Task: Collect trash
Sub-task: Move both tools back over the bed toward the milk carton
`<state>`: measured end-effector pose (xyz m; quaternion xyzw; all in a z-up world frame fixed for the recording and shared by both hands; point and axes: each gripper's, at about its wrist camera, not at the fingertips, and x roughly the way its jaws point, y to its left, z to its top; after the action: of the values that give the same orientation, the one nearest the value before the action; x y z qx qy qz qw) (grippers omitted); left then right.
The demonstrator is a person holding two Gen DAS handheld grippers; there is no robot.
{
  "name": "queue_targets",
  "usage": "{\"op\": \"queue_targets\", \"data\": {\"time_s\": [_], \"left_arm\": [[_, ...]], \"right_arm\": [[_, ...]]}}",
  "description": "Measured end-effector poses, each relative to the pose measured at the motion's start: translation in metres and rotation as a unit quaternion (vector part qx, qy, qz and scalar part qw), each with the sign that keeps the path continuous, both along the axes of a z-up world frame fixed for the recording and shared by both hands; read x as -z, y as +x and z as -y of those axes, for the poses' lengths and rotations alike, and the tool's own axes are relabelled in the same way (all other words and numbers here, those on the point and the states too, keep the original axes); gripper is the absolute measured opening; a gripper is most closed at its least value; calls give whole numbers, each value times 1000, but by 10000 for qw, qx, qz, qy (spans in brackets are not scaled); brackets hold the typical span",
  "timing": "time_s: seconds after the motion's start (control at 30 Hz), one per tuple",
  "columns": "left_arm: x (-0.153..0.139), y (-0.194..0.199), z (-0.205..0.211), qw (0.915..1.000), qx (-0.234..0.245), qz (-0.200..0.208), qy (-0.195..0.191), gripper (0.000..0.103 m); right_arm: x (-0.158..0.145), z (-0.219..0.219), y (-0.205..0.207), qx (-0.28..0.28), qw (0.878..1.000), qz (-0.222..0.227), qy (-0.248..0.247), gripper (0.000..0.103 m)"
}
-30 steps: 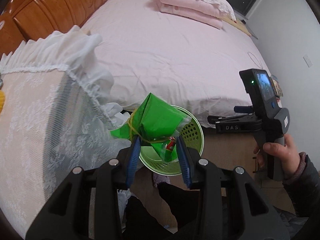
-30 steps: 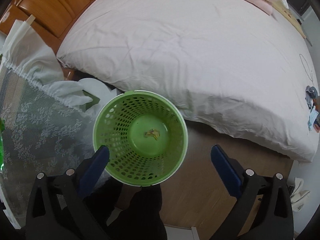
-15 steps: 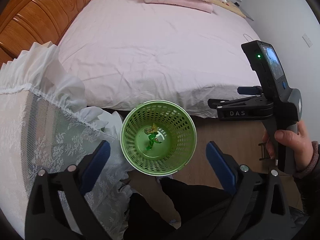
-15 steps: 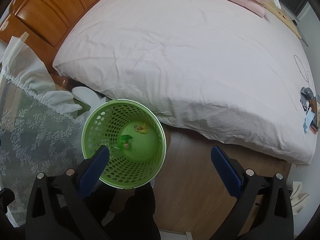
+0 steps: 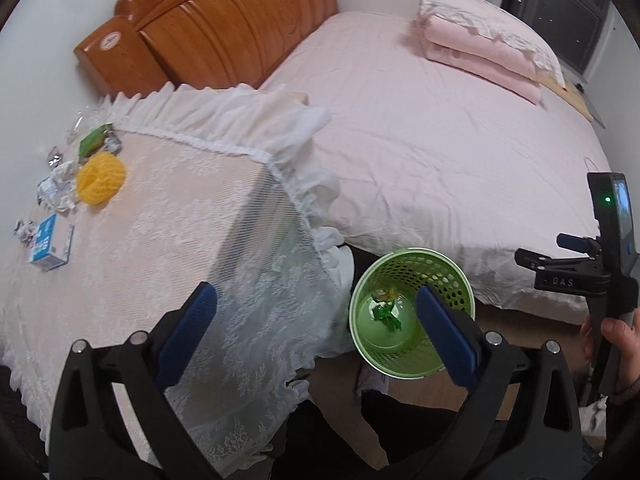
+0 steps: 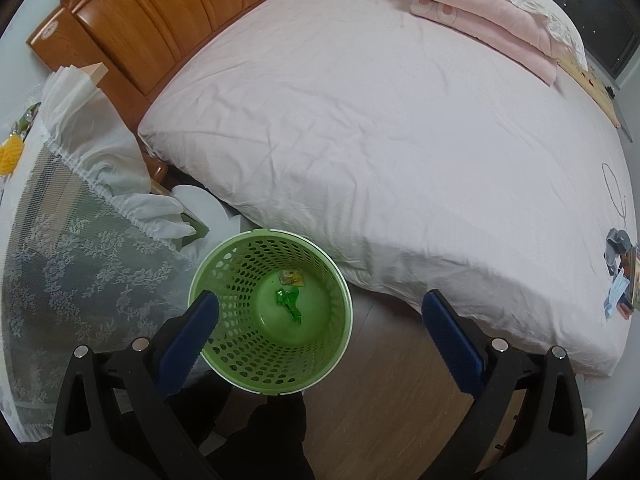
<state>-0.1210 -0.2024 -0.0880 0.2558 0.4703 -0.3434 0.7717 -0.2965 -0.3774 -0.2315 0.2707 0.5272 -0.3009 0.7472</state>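
Note:
A green perforated bin (image 5: 412,312) stands on the floor between the lace-covered table and the bed; it also shows in the right wrist view (image 6: 270,316). A green wrapper (image 6: 289,303) and a small yellowish scrap (image 6: 291,278) lie in its bottom. My left gripper (image 5: 316,324) is open and empty, above the table's corner and the bin. My right gripper (image 6: 320,330) is open and empty above the bin. On the table's far left lie a yellow foam net (image 5: 101,177), crumpled wrappers (image 5: 58,188), a green packet (image 5: 93,141) and a small blue-white box (image 5: 50,242).
The lace-covered table (image 5: 168,248) fills the left. A bed with a pink sheet (image 5: 440,140), folded pink bedding (image 5: 488,52) and a wooden headboard (image 5: 216,28) lies behind. The hand holding the right gripper (image 5: 612,280) is at the right edge. Small items (image 6: 620,276) lie on the bed's right edge.
My left gripper opened and let the green wrapper drop into the bin, then swung left so the table top came into view. My right gripper stayed open above the bin.

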Motion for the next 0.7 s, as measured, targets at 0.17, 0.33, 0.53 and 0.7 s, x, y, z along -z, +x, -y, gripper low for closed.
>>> {"op": "queue_targets", "data": {"time_s": [0.17, 0.33, 0.53, 0.7], "left_arm": [[-8, 25, -30, 9975, -698, 109, -67, 95], [-21, 54, -72, 9851, -1678, 37, -367, 95], [-30, 78, -138, 9564, -2857, 151, -579, 95], [-31, 100, -188, 9376, -3422, 227, -578, 95]], "right_arm": [[-18, -17, 28, -373, 9986, 352, 124, 101], [-50, -53, 73, -1230, 9888, 829, 161, 101], [-83, -98, 137, -2364, 9655, 1088, 1, 101], [-102, -131, 184, -2874, 9495, 1257, -84, 101]]}}
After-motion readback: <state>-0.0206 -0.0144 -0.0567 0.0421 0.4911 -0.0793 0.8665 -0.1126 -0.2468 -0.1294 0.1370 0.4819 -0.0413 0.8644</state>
